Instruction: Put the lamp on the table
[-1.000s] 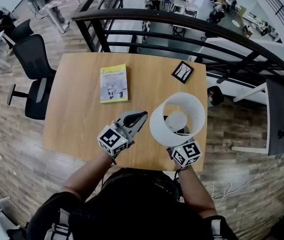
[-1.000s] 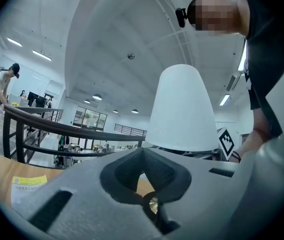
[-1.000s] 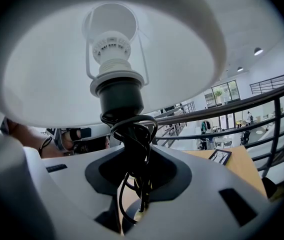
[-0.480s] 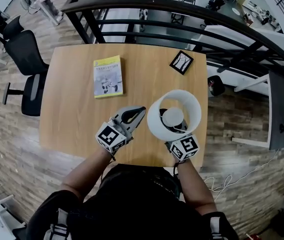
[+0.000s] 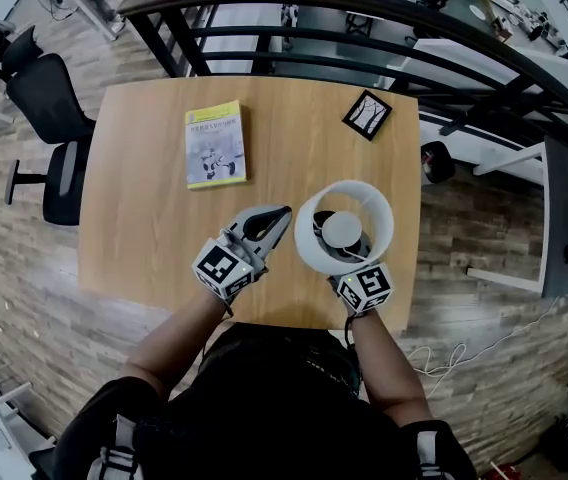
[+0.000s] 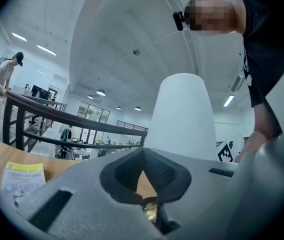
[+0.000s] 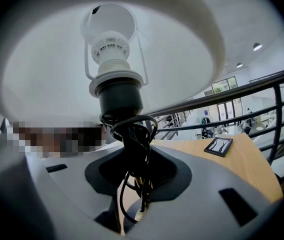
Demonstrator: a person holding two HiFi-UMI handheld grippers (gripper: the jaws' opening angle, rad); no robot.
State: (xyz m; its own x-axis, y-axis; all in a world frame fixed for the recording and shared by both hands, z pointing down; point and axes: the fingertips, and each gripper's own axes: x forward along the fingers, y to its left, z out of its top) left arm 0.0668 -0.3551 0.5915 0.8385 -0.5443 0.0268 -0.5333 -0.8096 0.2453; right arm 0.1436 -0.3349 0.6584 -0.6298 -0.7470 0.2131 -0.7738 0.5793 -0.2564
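The lamp (image 5: 376,208) has a white shade, seen from above over the front right of the wooden table (image 5: 144,218). My right gripper (image 5: 356,273) reaches in under the shade. In the right gripper view it (image 7: 134,161) is shut on the lamp's black stem (image 7: 127,134), which has a cord wound around it. Bulb socket (image 7: 111,49) and shade rise above the jaws. The lamp's foot is hidden. My left gripper (image 5: 278,218) hovers just left of the shade, shut with nothing in it. In the left gripper view (image 6: 143,156) the shade (image 6: 182,114) stands close behind it.
A yellow book (image 5: 214,143) lies at the table's back left. A small black picture frame (image 5: 367,114) lies at the back right. A dark railing (image 5: 384,13) runs behind the table and an office chair (image 5: 49,138) stands to its left.
Both grippers and the lamp have sunk toward the table. The shade looks smaller and lower than a second ago. The grip on the stem is the same.
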